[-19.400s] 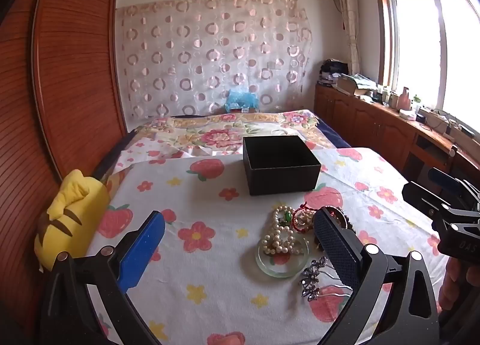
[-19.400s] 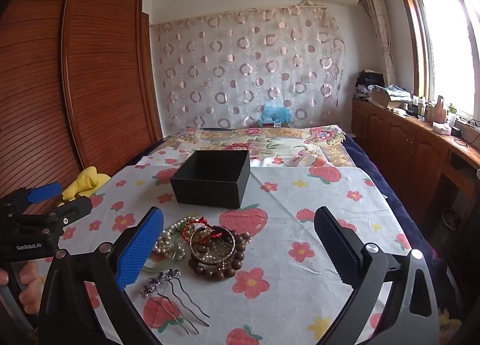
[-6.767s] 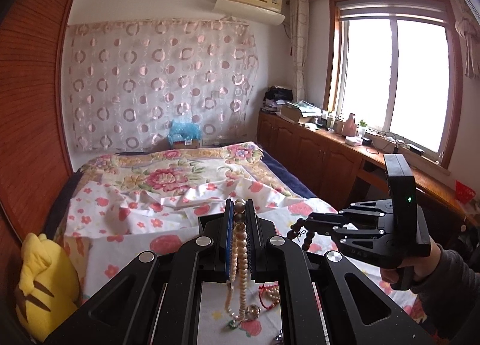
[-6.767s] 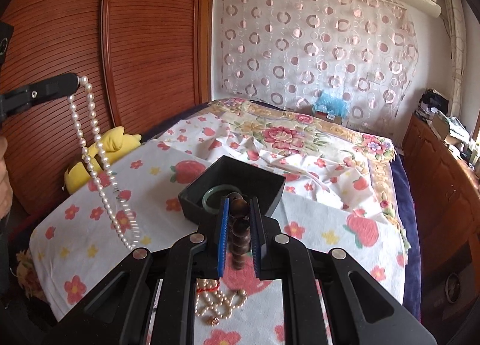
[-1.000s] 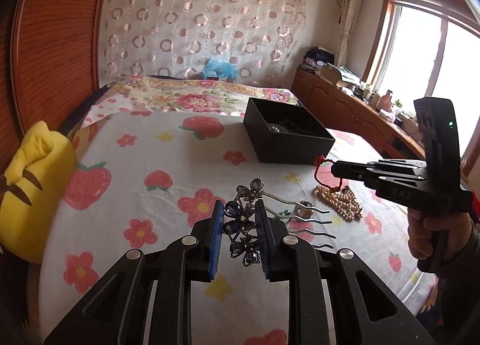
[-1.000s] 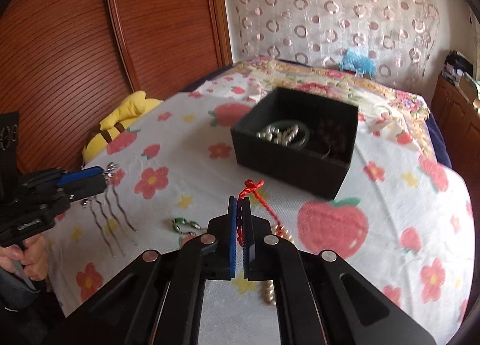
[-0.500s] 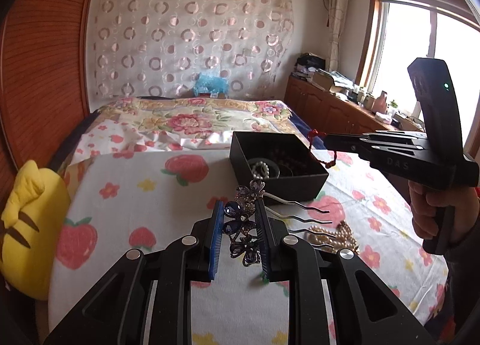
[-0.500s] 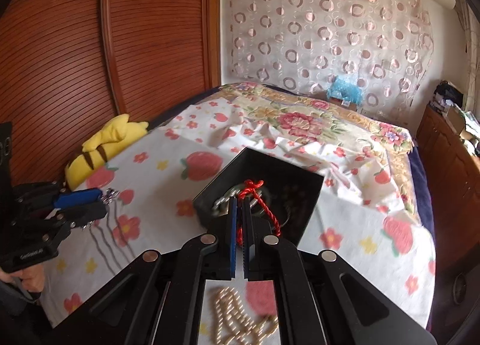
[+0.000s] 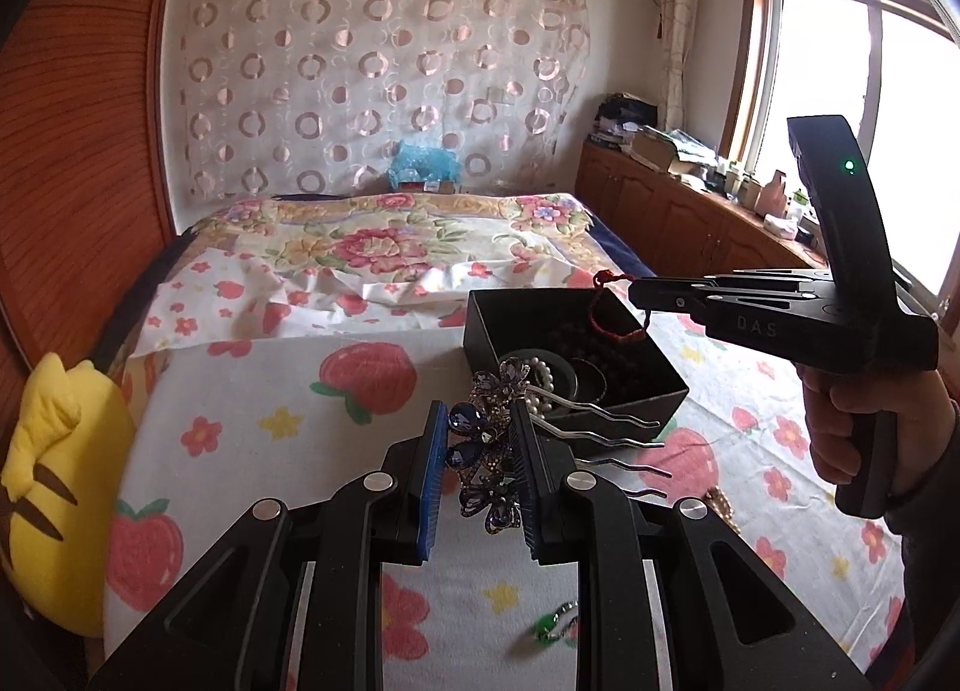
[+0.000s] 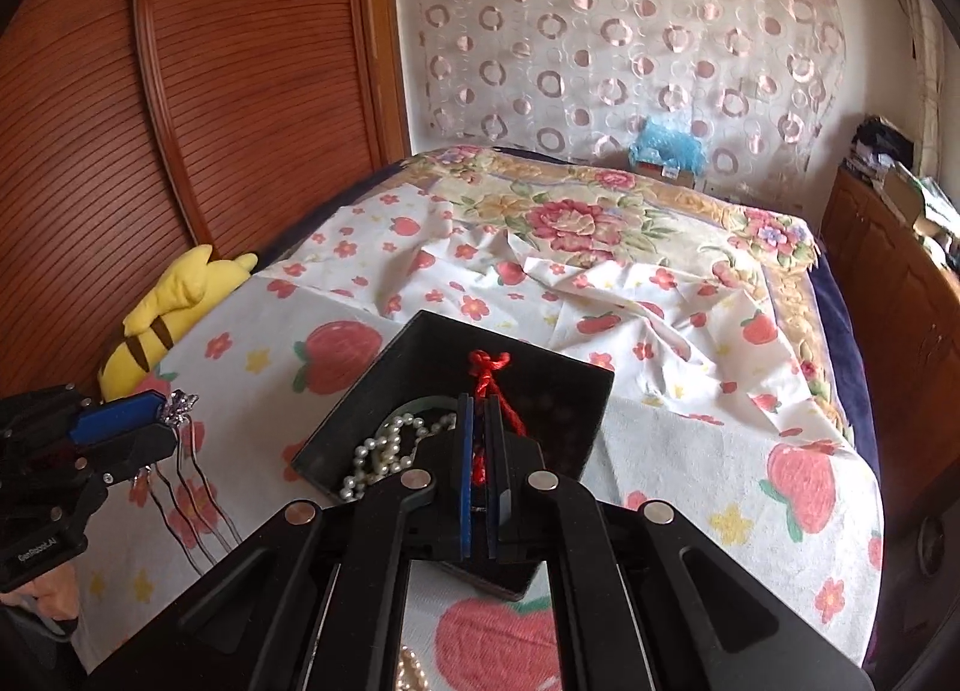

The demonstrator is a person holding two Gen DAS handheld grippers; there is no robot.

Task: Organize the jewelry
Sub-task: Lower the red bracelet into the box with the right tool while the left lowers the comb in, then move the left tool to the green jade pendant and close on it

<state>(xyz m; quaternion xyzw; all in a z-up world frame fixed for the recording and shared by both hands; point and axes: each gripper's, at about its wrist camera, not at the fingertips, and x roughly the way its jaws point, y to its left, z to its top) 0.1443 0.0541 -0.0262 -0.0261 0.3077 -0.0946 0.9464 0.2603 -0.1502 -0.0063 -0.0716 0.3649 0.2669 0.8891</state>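
Observation:
My left gripper [image 9: 478, 421] is shut on a jewelled hair comb [image 9: 486, 451] with blue stones and wavy metal prongs, held above the strawberry-print cloth just in front of the black box [image 9: 510, 325]. My right gripper [image 10: 478, 409] is shut on a red cord bracelet [image 10: 489, 370] and holds it over the open black box [image 10: 384, 391]. The box holds a pearl necklace [image 10: 375, 445], a green bangle and dark beads. The right gripper also shows in the left wrist view [image 9: 633, 289], the left gripper in the right wrist view [image 10: 159, 415].
A green-stone trinket [image 9: 555, 625] and a pearl strand [image 10: 414, 673] lie on the cloth near me. A yellow plush toy [image 9: 42, 487] sits at the left edge by the wooden wardrobe. Wooden cabinets [image 9: 678, 217] line the right side under the window.
My right gripper has carried the red bracelet further over the box. My left gripper with the hair comb has moved closer to the box.

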